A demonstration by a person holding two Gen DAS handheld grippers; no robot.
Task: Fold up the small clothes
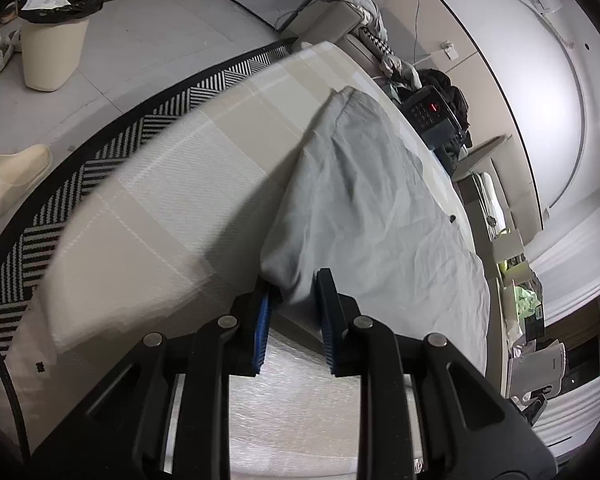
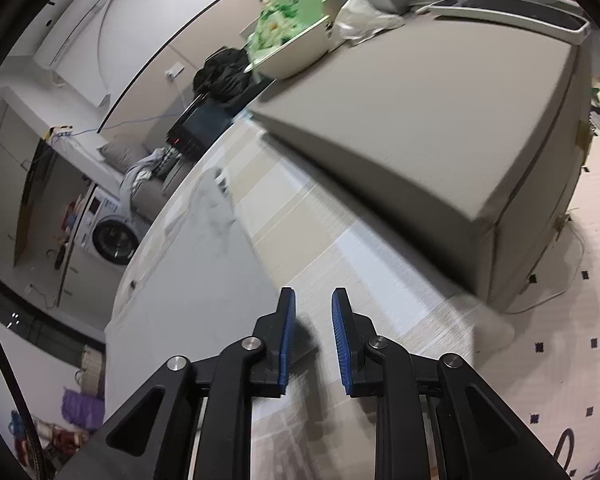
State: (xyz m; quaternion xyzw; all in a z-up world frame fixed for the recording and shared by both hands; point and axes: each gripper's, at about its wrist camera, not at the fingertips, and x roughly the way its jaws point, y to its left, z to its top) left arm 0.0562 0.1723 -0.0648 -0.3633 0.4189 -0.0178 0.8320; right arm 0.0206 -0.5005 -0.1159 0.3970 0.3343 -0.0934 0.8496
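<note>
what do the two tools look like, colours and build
Both look alike. The left tool and right tool each have a matte black body with two angled link arms per side, joined by round silver pins, with triangular cut-outs further back. Each finger is a black blade lined with a ribbed blue pad. No markings or sleeves show; a dark cable runs down each view's left edge.

The left gripper is matte black plastic, built of angular linkage arms with triangular cut-outs. Four round silver pivot pins sit in a row across its knuckles. Ribbed blue pads line the inner faces of its jaws. The right gripper has the same black linkage, silver pins and blue ribbed pads. A thin dark line at the left edge may be a cable.
</note>
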